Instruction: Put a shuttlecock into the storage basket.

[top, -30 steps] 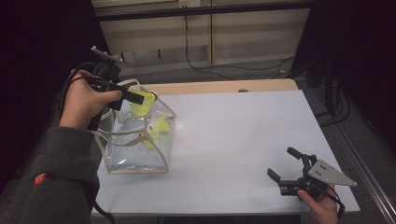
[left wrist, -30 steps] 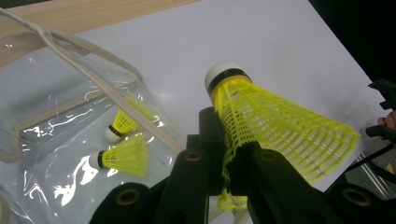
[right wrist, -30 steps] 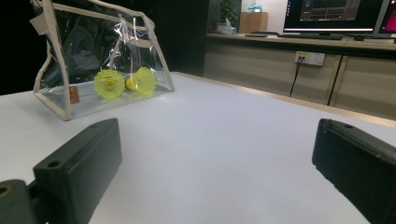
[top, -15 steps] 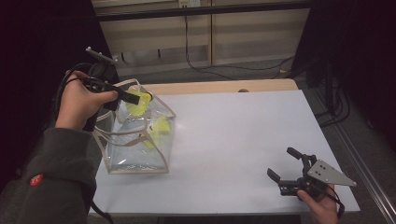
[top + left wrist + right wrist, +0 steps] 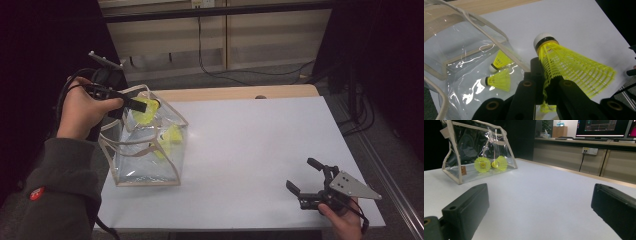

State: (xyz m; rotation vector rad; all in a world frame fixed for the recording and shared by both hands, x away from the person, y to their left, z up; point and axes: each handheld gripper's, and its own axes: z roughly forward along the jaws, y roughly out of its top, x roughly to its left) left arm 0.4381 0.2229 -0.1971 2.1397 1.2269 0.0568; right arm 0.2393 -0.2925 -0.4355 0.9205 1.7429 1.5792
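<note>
A clear plastic bag (image 5: 150, 150) with cream trim stands at the table's left, and two yellow shuttlecocks (image 5: 499, 75) lie inside it. My left gripper (image 5: 145, 106) hovers over the bag's open top, shut on a third yellow shuttlecock (image 5: 571, 67) by the edge of its mesh skirt, white cork tip pointing away. My right gripper (image 5: 305, 175) rests near the table's front right corner with its jaws wide open and nothing between them. From there the bag (image 5: 477, 150) and its two shuttlecocks (image 5: 490, 163) show at the far left.
The white table top (image 5: 250, 145) has a wooden strip along its far edge. Wooden cabinets and cables stand behind the table. Monitors (image 5: 604, 126) sit on a desk in the background of the right gripper view.
My left hand has shifted slightly up and back with the shuttlecock over the bag's mouth. The right gripper has stayed where it was.
</note>
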